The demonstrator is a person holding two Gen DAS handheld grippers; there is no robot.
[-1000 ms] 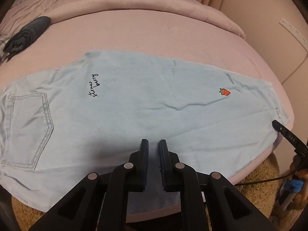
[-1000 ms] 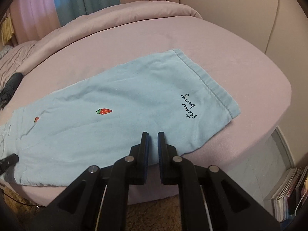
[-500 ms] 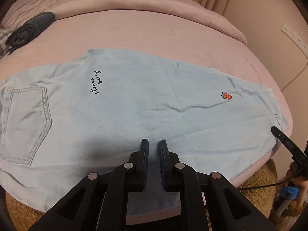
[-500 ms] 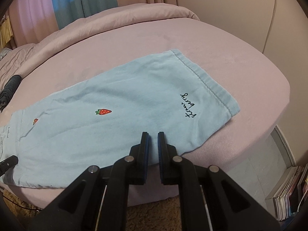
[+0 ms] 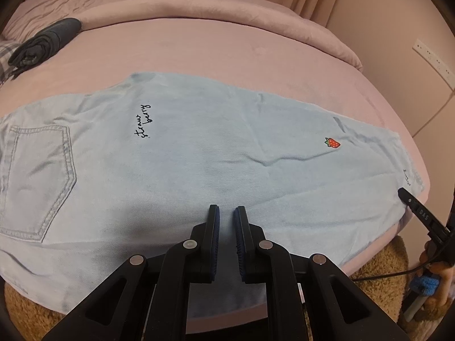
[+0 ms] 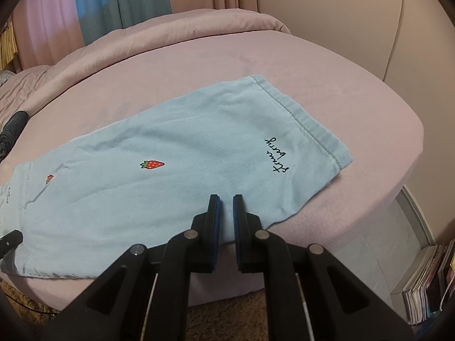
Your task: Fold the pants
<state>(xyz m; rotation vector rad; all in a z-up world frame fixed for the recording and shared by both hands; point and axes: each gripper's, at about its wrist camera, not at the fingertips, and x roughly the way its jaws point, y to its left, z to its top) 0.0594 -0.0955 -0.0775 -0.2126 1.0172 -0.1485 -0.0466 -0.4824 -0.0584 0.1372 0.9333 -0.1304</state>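
Light blue denim pants (image 5: 199, 164) lie flat across the pink bed, folded lengthwise. Their back pocket (image 5: 37, 176) is at the left, and a script print and a red strawberry (image 5: 332, 142) show on the leg. My left gripper (image 5: 226, 209) hovers over the near edge of the pants, shut and holding nothing. In the right wrist view the hemmed leg end (image 6: 307, 125) lies at the right. My right gripper (image 6: 226, 199) hangs above the pants' (image 6: 170, 176) near edge, shut and holding nothing. Its tip (image 5: 418, 213) shows near the leg end in the left wrist view.
A rolled dark garment (image 5: 45, 42) lies at the bed's far left. A pink duvet (image 5: 227, 8) is bunched along the back. A brown shaggy rug (image 6: 227, 318) covers the floor in front. Stacked magazines (image 6: 426, 284) stand at the lower right, and walls are close on the right.
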